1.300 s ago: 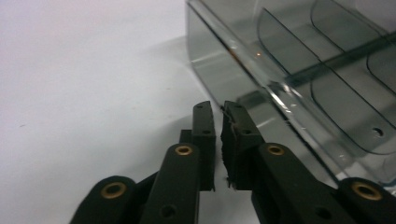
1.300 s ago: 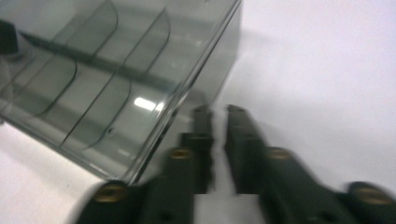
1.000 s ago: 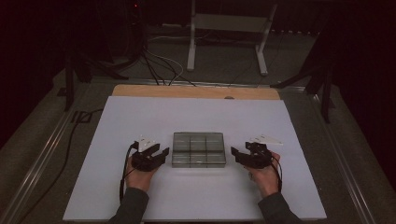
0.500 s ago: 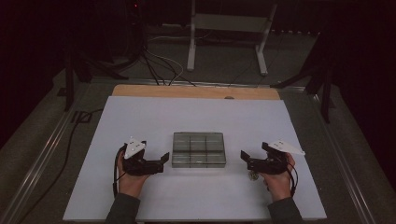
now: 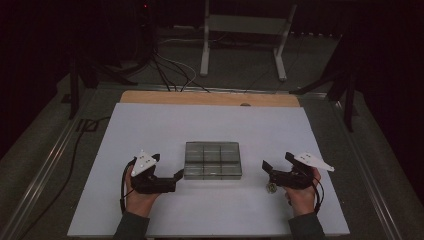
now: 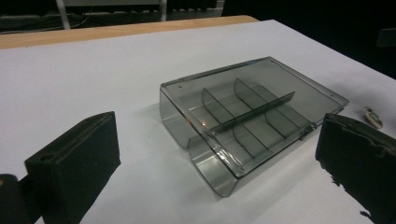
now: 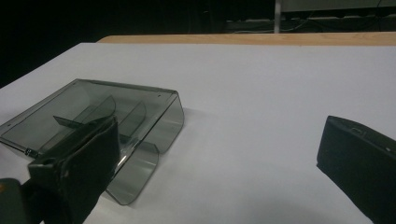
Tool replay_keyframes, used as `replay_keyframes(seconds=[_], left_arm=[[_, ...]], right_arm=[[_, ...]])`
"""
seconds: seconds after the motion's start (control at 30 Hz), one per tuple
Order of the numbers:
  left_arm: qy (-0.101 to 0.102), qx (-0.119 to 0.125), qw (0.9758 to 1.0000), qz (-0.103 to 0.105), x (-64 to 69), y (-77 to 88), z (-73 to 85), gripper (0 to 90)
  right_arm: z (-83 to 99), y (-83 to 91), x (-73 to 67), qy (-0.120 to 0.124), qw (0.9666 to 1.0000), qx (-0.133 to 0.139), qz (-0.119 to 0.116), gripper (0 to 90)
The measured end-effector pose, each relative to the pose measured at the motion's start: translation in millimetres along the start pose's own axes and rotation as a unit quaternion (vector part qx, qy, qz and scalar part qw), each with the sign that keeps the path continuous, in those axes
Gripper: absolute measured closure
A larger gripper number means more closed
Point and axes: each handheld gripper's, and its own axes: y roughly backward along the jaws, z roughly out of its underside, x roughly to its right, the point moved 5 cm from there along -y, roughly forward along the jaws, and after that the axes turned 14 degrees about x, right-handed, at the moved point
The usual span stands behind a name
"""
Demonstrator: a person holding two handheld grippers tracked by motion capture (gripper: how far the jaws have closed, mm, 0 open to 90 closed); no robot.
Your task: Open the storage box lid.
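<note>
A clear grey plastic box (image 5: 212,160) with inner dividers lies flat in the middle of the white table sheet (image 5: 210,125); its compartments look empty. My left gripper (image 5: 167,166) hovers just off the box's left end, open; its jaws have just been opening and hold nothing. The right gripper (image 5: 276,161) stands a short way off the right end, open too, its jaws also just opened and empty. In the left gripper view the box (image 6: 247,112) lies beyond the wide-apart jaws. In the right gripper view the box (image 7: 93,116) sits partly behind the left jaw.
A small metallic bit (image 5: 271,188) lies on the sheet under the right gripper, also seen as a speck (image 6: 373,116) past the box. A wooden strip (image 5: 210,98) borders the table's far edge. Cables and a metal stand (image 5: 245,30) are on the floor behind.
Both grippers were at the box's two ends; they have since drawn outward and toward the near edge, and their jaws stand wider. The box has stayed in place.
</note>
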Motion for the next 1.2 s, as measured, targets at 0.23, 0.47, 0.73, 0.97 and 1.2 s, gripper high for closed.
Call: replay_keyframes(seconds=[0.23,0.47,0.73,0.97,1.2], left_arm=[[-0.022,-0.019,0.9996,0.000,10.4,2.5,1.2,20.4],[-0.020,-0.045,0.9980,0.040,19.8,-0.1,8.6,64.9],[-0.021,-0.078,0.9963,0.032,21.1,-6.1,22.3,90.0],[-0.018,-0.090,0.9955,0.022,18.7,-9.7,30.5,90.0],[-0.027,-0.109,0.9935,0.018,19.1,-13.8,38.7,90.0]], right_arm=[[-0.2,0.3,-1.3,0.003,1.0000,0.002,-0.001,0.1],[-1.0,0.7,-0.6,0.003,1.0000,0.005,0.000,0.1],[-0.4,0.2,-2.6,0.006,1.0000,0.003,-0.004,0.1],[0.2,0.2,-1.1,-0.002,1.0000,0.005,-0.003,0.1],[-0.4,0.5,-2.1,-0.001,1.0000,0.007,-0.004,0.1]])
